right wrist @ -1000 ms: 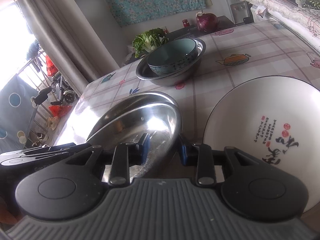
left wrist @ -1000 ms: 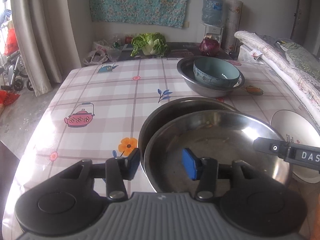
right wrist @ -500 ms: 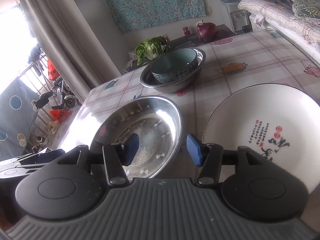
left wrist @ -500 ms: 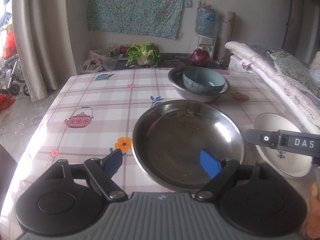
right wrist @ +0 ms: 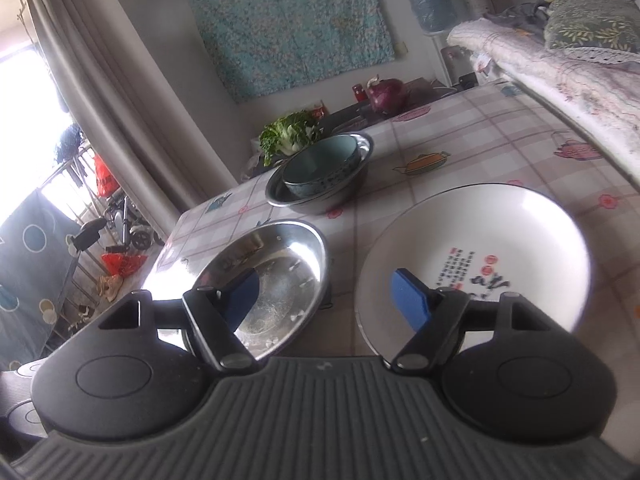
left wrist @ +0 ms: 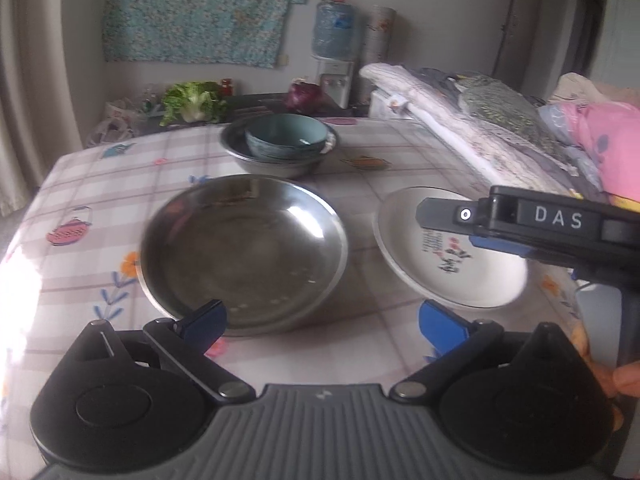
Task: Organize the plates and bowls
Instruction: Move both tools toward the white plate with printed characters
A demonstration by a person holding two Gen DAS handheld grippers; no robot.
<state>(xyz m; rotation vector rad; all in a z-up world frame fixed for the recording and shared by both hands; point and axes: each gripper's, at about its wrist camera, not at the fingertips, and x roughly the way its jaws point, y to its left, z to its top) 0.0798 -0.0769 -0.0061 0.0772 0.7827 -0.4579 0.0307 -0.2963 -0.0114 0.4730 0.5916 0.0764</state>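
With both the left tool (left wrist: 320,322) and right tool (right wrist: 326,296) just spread and empty, clear the shiny steel plates (left wrist: 244,252) before reaching the white printed plate (left wrist: 452,248) just beside them.

Pretty soft on my end, both feeds motion-blurred with heavy fisheye bending at the edges. Daylight pours in from the left, blowing out the tablecloth (left wrist: 16,280) and glaring off the steel plate (right wrist: 276,276).
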